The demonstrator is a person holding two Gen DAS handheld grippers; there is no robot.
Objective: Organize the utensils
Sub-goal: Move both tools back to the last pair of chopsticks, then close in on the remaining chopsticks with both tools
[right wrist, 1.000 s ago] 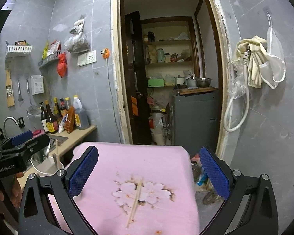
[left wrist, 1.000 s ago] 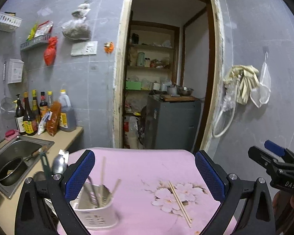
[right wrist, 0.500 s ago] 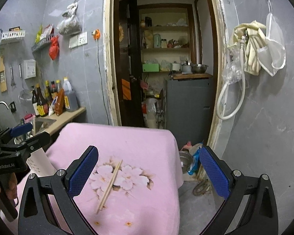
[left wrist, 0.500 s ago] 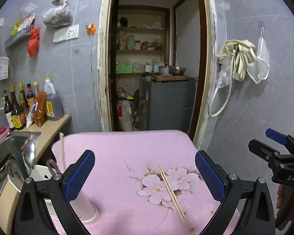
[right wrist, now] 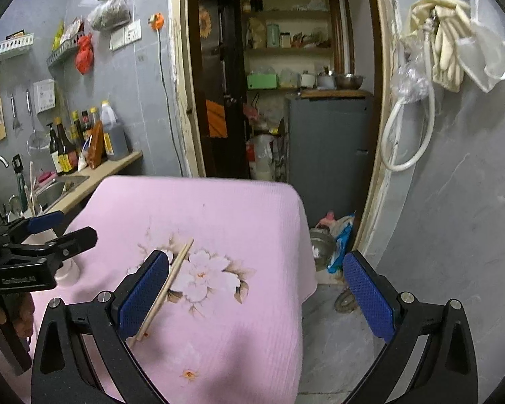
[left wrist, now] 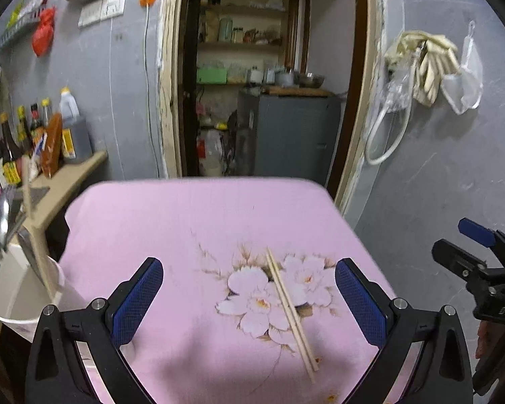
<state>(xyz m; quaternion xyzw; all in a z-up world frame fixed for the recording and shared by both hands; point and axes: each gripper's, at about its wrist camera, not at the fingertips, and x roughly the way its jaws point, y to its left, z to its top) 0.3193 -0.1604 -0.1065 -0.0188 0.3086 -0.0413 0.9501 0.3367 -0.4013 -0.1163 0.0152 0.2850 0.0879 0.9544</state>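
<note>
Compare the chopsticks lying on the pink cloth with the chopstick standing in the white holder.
The chopsticks on the cloth are a pair lying flat, side by side across the flower print. The chopstick in the holder stands roughly upright and tilted, among other utensils at the table's left edge. The pair lies loose in the open; the other is already stowed. Both look like plain pale wood.

Pink floral cloth (left wrist: 192, 229), sauce bottles (right wrist: 67, 144), grey cabinet (left wrist: 289, 134), hanging gloves (right wrist: 447, 47)

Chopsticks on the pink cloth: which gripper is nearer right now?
Right. The right gripper has its left finger beside the chopsticks; the left gripper frames them from farther back.
</note>
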